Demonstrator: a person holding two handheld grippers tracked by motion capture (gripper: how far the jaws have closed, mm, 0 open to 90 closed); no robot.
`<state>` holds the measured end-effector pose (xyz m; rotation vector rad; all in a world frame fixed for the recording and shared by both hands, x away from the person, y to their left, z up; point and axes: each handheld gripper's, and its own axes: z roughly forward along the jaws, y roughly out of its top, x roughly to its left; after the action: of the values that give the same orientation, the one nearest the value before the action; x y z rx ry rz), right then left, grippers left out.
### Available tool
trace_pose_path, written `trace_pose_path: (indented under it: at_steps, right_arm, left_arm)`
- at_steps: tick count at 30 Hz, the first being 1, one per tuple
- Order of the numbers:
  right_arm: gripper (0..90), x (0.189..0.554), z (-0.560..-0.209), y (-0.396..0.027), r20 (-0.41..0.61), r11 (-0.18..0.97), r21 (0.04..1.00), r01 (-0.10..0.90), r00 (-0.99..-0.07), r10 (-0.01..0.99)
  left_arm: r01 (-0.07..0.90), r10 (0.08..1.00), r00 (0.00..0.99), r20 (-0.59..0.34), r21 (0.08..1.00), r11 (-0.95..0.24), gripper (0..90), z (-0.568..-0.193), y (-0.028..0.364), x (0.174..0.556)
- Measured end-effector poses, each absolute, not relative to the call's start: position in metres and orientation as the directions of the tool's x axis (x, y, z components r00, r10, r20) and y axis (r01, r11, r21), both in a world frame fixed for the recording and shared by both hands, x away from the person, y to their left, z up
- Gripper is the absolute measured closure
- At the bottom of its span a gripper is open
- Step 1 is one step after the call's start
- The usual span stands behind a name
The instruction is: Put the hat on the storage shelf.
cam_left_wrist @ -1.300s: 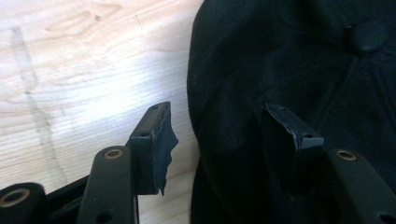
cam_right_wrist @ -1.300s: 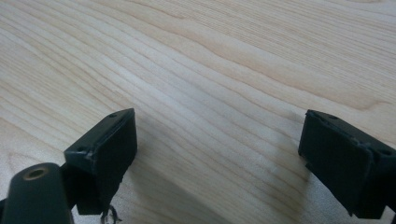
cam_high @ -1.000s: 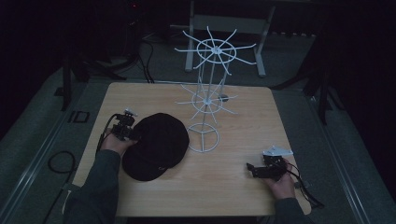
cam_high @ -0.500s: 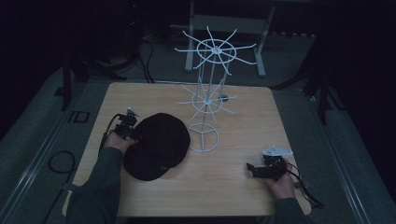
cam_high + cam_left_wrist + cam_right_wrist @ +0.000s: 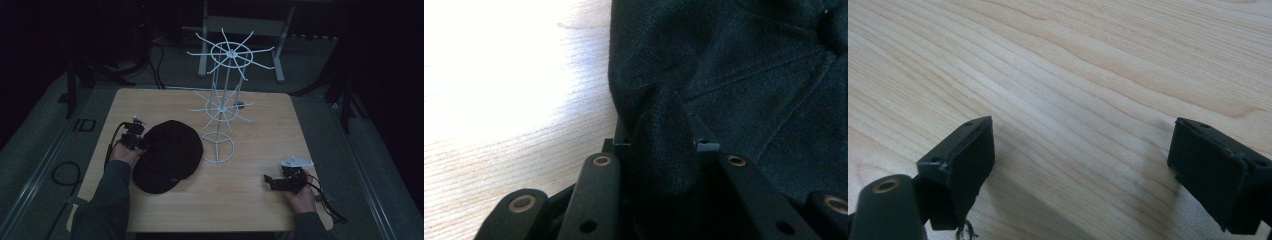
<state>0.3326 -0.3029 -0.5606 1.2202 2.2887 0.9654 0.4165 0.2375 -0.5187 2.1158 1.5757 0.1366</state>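
Note:
A black cap [image 5: 170, 155] lies on the wooden table [image 5: 260, 210], left of centre. My left gripper [image 5: 141, 144] sits at the cap's left edge. Its jaws have just been closing, and in the left gripper view a fold of the cap's cloth [image 5: 664, 140] is pinched between them, with the rest of the cap [image 5: 764, 75] spreading beyond. My right gripper [image 5: 270, 183] rests low over the table's front right, far from the cap. In the right gripper view the right gripper [image 5: 1080, 150] stands open over bare wood.
A white wire display rack [image 5: 223, 107] with two tiers of spokes stands on a ring base just right of the cap. Beyond the table are dark floor, cables and a metal frame.
The cap's outline has drawn in a little at its left edge by the left gripper. Both hands have kept their places.

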Motion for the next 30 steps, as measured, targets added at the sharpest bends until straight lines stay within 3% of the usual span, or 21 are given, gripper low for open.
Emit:
trace_pose_path:
  at_steps: [30]
  right_arm:
    - [11.4,0.333,-0.561,-0.303,-0.005,0.39,0.718,0.577,-0.555,0.832]
  left_arm:
    - [0.784,0.893,0.328,-0.308,0.616,-0.075,74.0,-0.468,0.268,0.385]
